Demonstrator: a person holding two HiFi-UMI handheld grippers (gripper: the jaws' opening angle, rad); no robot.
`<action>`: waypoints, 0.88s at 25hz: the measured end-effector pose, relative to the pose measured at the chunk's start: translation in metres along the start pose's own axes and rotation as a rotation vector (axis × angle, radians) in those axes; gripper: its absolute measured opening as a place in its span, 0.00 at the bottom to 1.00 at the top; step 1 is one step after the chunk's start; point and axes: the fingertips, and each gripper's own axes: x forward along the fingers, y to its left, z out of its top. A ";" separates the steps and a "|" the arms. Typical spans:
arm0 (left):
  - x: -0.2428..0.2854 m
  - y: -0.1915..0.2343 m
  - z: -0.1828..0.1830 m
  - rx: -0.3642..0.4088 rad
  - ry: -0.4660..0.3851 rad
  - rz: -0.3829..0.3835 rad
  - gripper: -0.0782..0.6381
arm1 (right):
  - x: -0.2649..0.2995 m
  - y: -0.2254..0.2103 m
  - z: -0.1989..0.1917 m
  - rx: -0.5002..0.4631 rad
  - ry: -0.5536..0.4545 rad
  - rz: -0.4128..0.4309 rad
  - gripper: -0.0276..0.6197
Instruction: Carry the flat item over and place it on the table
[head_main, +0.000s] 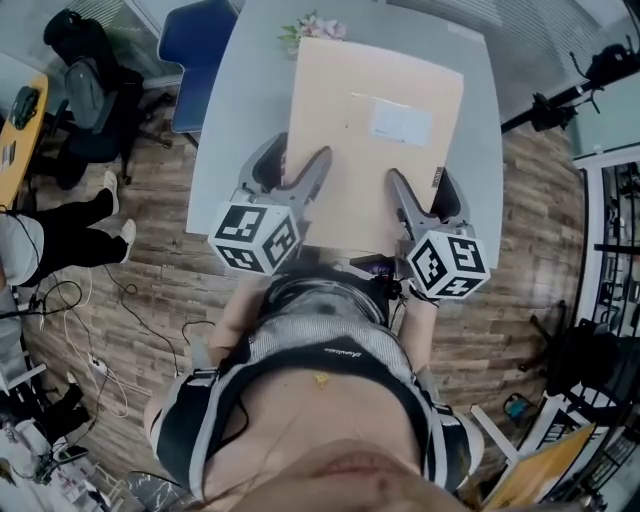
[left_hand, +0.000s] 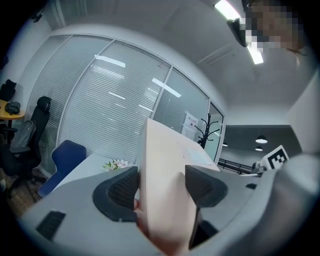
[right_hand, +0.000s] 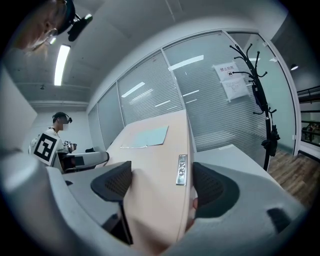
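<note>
Wood-plank floor (head_main: 150, 270) all round, and in the middle of it a long, pale grey worktop (head_main: 240, 100), smooth and matt. At the worktop's far end there's a small spray of pink and white flowers (head_main: 313, 27), and a blue chair (head_main: 195, 40) is pushed up at its far left corner.

Over the worktop's near half hangs the flat item, a thin, beige cardboard parcel (head_main: 375, 130). It is rectangular with crisp edges, and a white label (head_main: 402, 123) is stuck on its upper face. Its long axis runs along the worktop's length, away from the person and towards the flower end, skewed a touch to the right. The near short edge juts out past the worktop's near edge. I can't tell whether the far end touches the surface.

Left tongs (head_main: 293, 165) are clenched on the parcel's near left corner, with dark ribbed pads (left_hand: 122, 187) pressed to both faces of the board (left_hand: 165, 170). Right tongs (head_main: 425, 195) are clamped on the near right corner the same way. On the parcel's thin side edge there, a small silvery strip (right_hand: 181, 170) shows.
</note>
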 end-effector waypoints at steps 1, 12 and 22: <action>0.004 0.003 0.001 0.000 0.003 -0.003 0.52 | 0.005 -0.001 0.001 0.002 0.001 -0.003 0.64; 0.032 0.027 0.007 0.006 0.033 -0.025 0.51 | 0.037 -0.005 0.002 0.025 0.013 -0.029 0.63; 0.045 0.036 0.004 0.003 0.051 -0.033 0.51 | 0.049 -0.010 -0.002 0.034 0.033 -0.041 0.63</action>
